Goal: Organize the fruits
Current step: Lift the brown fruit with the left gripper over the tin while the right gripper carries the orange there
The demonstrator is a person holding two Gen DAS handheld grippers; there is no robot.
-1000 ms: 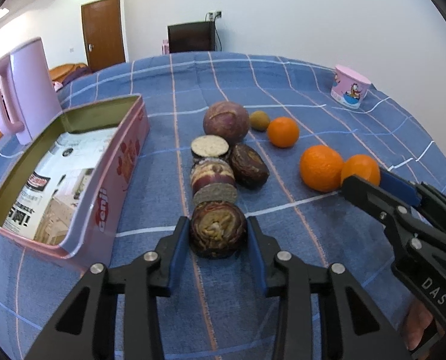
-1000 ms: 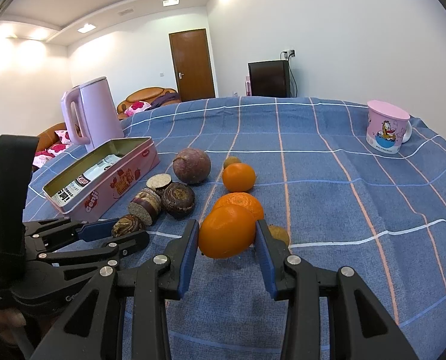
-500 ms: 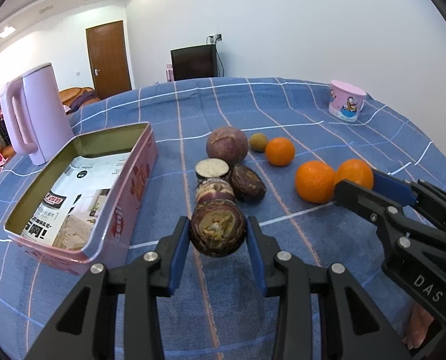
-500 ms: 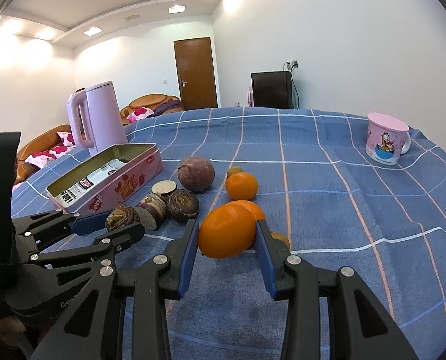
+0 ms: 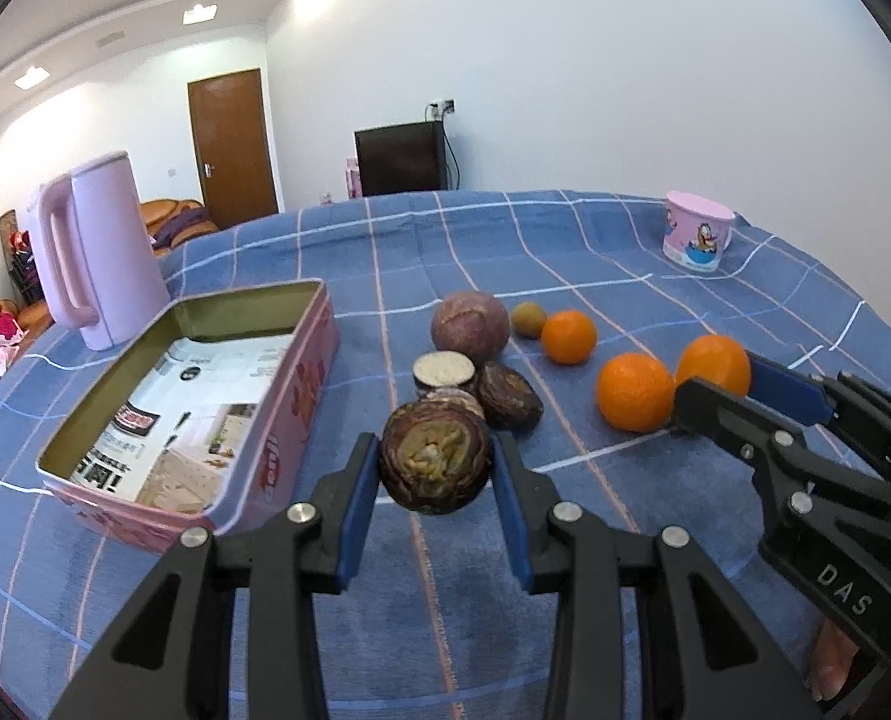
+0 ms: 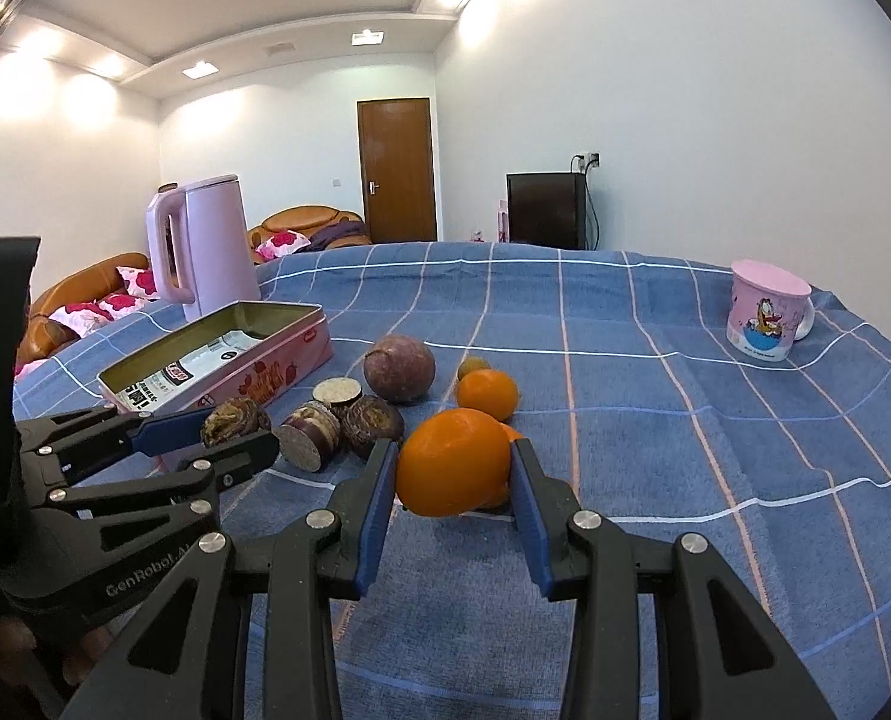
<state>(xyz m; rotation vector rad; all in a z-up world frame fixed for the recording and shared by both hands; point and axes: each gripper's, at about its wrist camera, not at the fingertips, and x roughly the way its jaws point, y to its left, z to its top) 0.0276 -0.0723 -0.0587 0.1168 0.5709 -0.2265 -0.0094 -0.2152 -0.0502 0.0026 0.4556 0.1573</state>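
Note:
My left gripper [image 5: 436,468] is shut on a dark purple passion fruit half [image 5: 435,463] and holds it above the blue cloth, just right of the pink tin [image 5: 301,396]. My right gripper [image 6: 454,477] is shut on an orange [image 6: 451,461], lifted off the cloth. On the cloth lie a whole purple passion fruit [image 5: 470,329], several cut halves [image 5: 508,397], two more oranges [image 5: 634,384] [image 5: 568,337] and a small brown fruit [image 5: 528,319]. The right gripper's orange also shows in the left wrist view [image 5: 714,363].
The open pink tin holds a printed leaflet [image 5: 181,402]. A pink kettle [image 5: 94,252] stands behind it at the left. A pink cartoon mug [image 5: 696,231] stands at the far right. The table edge curves close at the bottom.
Both grippers have risen: the left one has lifted the passion fruit half off the cloth, and the right one has lifted its orange clear of the other fruit.

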